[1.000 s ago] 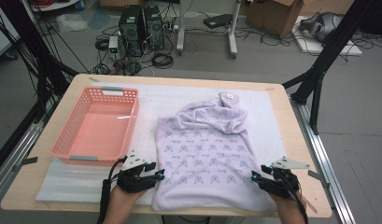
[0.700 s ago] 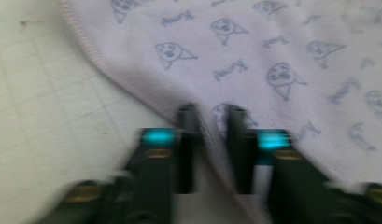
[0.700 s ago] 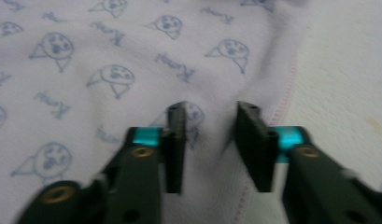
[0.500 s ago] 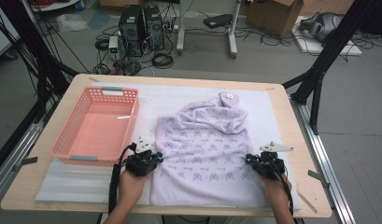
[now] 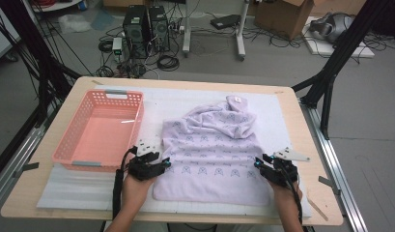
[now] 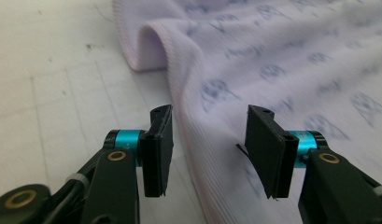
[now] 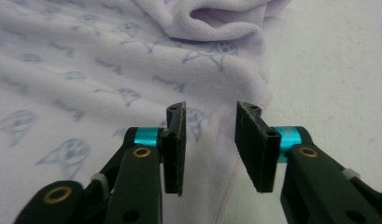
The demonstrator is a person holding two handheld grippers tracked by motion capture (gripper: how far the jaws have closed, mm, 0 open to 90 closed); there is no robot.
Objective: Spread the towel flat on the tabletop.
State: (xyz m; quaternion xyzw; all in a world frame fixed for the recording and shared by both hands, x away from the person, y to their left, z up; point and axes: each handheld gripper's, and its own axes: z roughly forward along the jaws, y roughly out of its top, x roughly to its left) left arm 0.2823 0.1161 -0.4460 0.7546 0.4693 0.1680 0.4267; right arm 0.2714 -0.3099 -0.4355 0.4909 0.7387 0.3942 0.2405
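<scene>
- Now, your left gripper (image 5: 162,164) sits at the left edge of the lilac garment (image 5: 219,154), low on the near half of the table (image 5: 185,82).
- In the left gripper view its jaws stand apart and have just been opening; the garment's ribbed side edge (image 6: 188,140) runs up between them, and neither pad presses on the cloth, so it holds nothing.
- Your right gripper (image 5: 260,165) sits at the garment's right edge, roughly level with the left one (the two face each other across the cloth).
- In the right gripper view its jaws have also just been opening; the gap is somewhat narrower than on the left, the garment's edge (image 7: 212,140) lies under and between the pads, and nothing is clamped.
- The garment lies spread on the white mat (image 5: 161,101) in the middle of the table, its near hem straight and close to the table's near edge.
- Its far part is bunched into soft folds, with a small white label (image 5: 237,99) showing at the far top.
- The cloth carries a repeated blue-grey printed motif (too soft in the pictures to read).
- The pink basket (image 5: 69,140) stands on the left of the table, beside the garment and not touching it; your left gripper is just off its near right corner.
- Both of your hands come in from the near edge, one behind each gripper, with a black cable (image 5: 119,188) trailing back from the left one.
</scene>
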